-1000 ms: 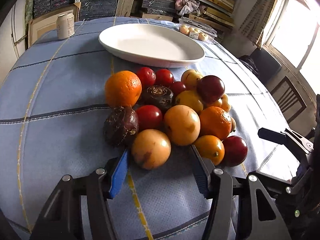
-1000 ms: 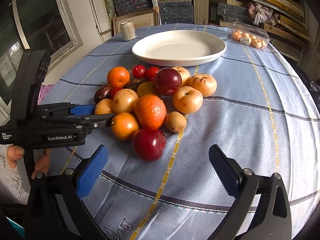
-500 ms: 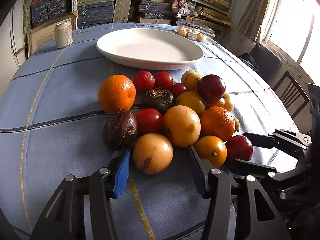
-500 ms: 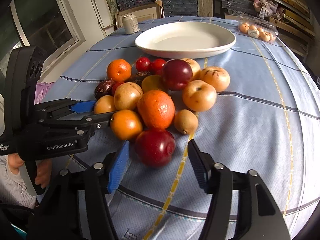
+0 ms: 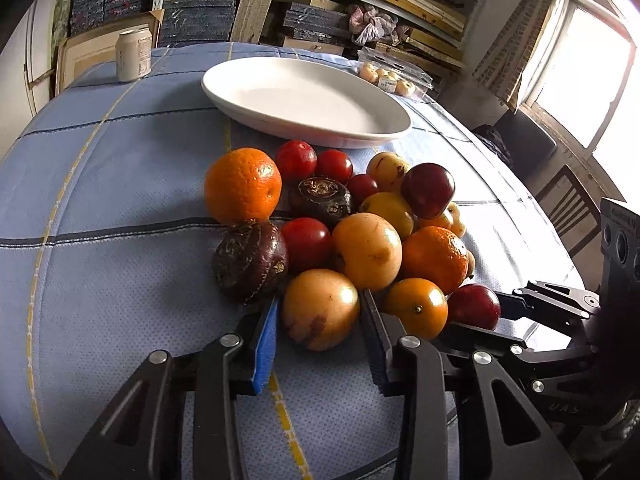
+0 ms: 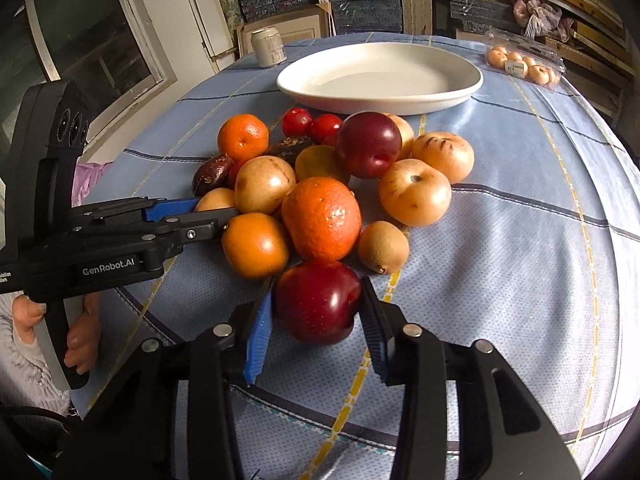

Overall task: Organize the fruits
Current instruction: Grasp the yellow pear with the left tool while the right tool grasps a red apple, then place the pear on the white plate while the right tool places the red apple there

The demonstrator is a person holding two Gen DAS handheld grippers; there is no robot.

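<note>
A: What is held by the left hand-held gripper (image 5: 320,316)?

B: A yellow-brown round fruit (image 5: 320,314) at the near edge of the fruit pile is bracketed by it, low on the desk (image 5: 100,184). The jaws are closing and both pads appear pressed against the fruit's sides. A wrinkled dark passion fruit (image 5: 250,260) lies just beside the left pad.

A: And the right hand-held gripper (image 6: 318,312)?

B: A dark red plum (image 6: 318,300), also at the near edge of the pile, is bracketed. Its jaws are closing too, with the pads touching or nearly touching the skin; a firm grip cannot be confirmed.

A: What could go wrong?

B: The pile is tightly packed. When either fruit is lifted, a neighbour such as the small orange (image 6: 256,244) could be dislodged and sent rolling towards the desk's near edge. The smooth plum could also slip if it is pinched off-centre. Both tools are close together, so a collision is possible on the way to the white oval plate (image 6: 380,76) near the far edge.

A: What differs from a second ago?

B: The right jaws stood wide apart then, with the plum well ahead of them; now it is enclosed. The left jaws have narrowed onto a fruit already between them.
</note>
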